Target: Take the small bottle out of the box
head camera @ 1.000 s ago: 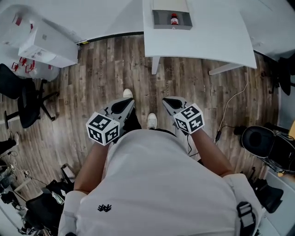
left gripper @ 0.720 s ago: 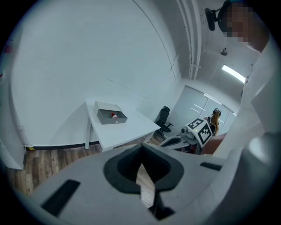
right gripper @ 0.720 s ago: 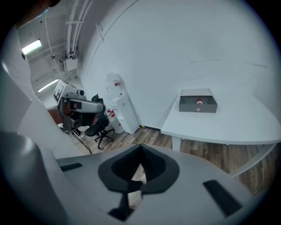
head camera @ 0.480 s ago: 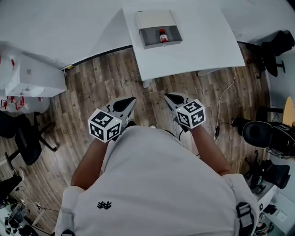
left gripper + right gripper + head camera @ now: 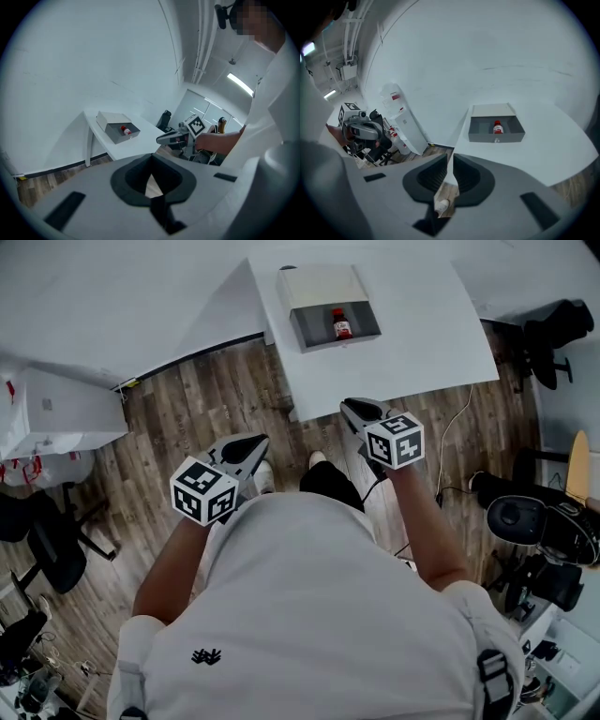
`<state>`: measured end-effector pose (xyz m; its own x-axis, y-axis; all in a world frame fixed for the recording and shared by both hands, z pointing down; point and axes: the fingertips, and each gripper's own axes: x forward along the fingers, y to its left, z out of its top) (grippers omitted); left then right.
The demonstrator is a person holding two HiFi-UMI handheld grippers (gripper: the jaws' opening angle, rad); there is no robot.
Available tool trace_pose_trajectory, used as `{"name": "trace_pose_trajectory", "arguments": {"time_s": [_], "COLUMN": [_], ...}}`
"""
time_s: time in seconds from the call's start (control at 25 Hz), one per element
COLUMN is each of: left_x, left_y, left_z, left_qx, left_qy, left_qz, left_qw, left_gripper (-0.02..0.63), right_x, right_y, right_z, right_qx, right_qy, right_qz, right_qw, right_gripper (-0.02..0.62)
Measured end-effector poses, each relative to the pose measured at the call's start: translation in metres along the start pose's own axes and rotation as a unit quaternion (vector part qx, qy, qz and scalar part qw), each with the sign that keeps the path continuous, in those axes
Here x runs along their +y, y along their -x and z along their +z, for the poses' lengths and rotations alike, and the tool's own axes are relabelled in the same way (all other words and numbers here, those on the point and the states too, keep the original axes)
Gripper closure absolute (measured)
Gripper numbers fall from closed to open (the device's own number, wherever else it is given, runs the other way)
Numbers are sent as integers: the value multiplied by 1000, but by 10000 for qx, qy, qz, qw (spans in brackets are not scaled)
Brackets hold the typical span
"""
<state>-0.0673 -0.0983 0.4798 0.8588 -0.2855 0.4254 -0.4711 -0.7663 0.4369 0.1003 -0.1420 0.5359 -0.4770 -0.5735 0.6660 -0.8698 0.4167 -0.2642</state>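
The small bottle, red-capped with a red label, stands inside the open grey box on the white table. It also shows in the left gripper view as the bottle and in the right gripper view as the bottle in the box. My right gripper hangs over the table's near edge, well short of the box. Its jaws have just been opening: a thin slit shows, nothing between them. My left gripper hangs over the wooden floor, farther back, tips together, empty.
White cabinets stand at the left. Black office chairs sit at the lower left, the right and beyond the table's right end. A cable trails on the floor by the table's right side.
The table and box have come closer and lower in the head view. My right gripper moved forward to the table's edge. My left gripper trails behind it at the left.
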Motion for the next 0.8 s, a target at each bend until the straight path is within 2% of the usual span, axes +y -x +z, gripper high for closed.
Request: {"name": "trace_pose_trajectory", "arguments": {"time_s": [0.16,0.52,0.8], "left_x": [17,31,43], "left_y": [-14,-63,-83], "left_z": [17,71,92], "left_qx": [-59,-299,-387], "left_qy": [46,132,338], "left_qz": [167,811,1298], "left_qw": [9998,9962,9902], "left_gripper": [600,600,600], "right_x": [-38,-126,-168], "right_y": [-19,-57,-104], "right_z": [30,75,88], "right_qx": [21,308,749], "right_qy": [116,351,326], "right_qz": [-89,101,344], "right_qw": [9999,9989,9961], "right_gripper": [551,512,455]}}
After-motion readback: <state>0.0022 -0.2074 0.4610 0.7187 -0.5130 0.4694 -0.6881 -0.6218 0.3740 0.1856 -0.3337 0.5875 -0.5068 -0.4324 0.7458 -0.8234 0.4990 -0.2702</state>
